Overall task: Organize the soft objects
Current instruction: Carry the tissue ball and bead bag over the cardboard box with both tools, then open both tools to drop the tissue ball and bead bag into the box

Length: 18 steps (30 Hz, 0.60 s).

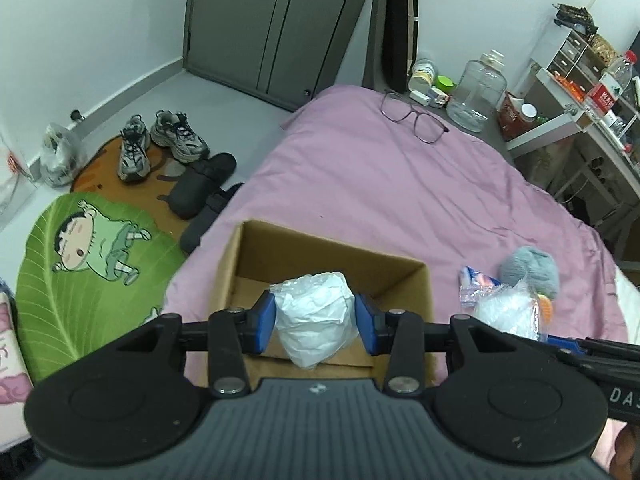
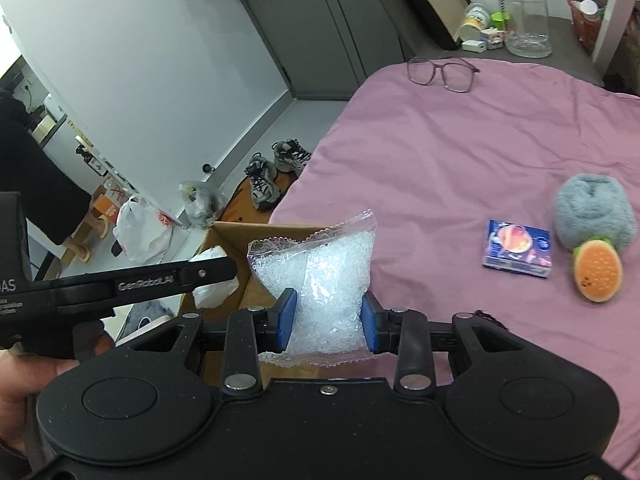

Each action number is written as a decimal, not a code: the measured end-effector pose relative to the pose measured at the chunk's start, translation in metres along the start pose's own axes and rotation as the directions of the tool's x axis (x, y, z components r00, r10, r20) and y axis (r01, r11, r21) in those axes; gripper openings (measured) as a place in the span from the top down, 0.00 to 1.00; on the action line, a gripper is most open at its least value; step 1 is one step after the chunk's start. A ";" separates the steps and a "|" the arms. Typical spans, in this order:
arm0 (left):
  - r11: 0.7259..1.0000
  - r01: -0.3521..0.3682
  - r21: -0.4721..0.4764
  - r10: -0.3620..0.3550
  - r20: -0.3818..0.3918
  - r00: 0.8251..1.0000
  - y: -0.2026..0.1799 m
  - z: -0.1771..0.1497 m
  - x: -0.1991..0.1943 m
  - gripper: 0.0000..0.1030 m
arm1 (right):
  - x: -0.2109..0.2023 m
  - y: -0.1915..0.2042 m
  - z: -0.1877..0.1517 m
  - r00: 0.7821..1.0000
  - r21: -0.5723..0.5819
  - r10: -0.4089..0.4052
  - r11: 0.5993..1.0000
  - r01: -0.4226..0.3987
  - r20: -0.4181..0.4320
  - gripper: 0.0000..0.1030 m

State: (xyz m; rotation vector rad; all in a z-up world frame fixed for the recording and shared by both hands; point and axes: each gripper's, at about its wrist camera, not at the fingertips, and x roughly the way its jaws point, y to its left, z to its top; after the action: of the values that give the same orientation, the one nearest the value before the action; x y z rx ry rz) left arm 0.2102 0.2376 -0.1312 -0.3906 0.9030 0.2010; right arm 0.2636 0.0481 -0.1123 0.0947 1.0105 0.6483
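Note:
My left gripper (image 1: 315, 320) is shut on a crumpled white plastic bundle (image 1: 314, 314) and holds it over the open cardboard box (image 1: 320, 252) on the pink bed. My right gripper (image 2: 327, 322) is shut on a clear bag of white pellets (image 2: 316, 272) and holds it just right of the box (image 2: 224, 236). The pellet bag also shows in the left wrist view (image 1: 506, 308). A grey plush toy (image 2: 592, 210), an orange burger plush (image 2: 598, 270) and a small blue tissue pack (image 2: 518, 254) lie on the bed to the right.
Glasses (image 2: 440, 70) lie at the far end of the pink bed (image 2: 460, 152). A big clear water jug (image 2: 524, 16) and small items stand beyond it. Shoes (image 1: 160, 144), slippers and a green cartoon mat (image 1: 88, 272) are on the floor to the left.

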 end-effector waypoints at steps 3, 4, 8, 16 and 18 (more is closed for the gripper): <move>1.000 -0.003 -0.017 0.003 -0.001 1.000 0.004 0.002 0.006 0.60 | 0.007 0.004 0.000 1.000 -0.007 0.000 1.000 -0.001 -0.010 0.67; 1.000 -0.001 -0.020 0.001 -0.001 1.000 0.005 0.002 0.009 0.60 | 0.008 0.006 -0.001 1.000 -0.006 0.001 1.000 -0.001 -0.012 0.67; 1.000 -0.010 -0.022 0.010 -0.008 1.000 0.007 0.002 0.017 0.60 | 0.017 0.010 -0.003 1.000 0.001 0.000 1.000 0.000 -0.030 0.67; 0.998 -0.005 -0.064 0.005 -0.008 1.000 0.016 0.003 0.018 0.54 | 0.034 0.016 -0.002 0.999 0.020 -0.005 1.000 0.006 -0.046 0.67; 0.998 -0.008 -0.064 0.008 0.001 1.000 0.017 0.003 0.013 0.53 | 0.038 0.018 -0.002 0.999 0.024 -0.002 1.000 0.003 -0.046 0.67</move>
State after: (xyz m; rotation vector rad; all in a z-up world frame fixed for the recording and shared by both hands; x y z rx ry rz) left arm 0.2144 0.2541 -0.1439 -0.4460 0.8985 0.2375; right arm 0.2676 0.0825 -0.1353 0.1000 1.0624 0.6384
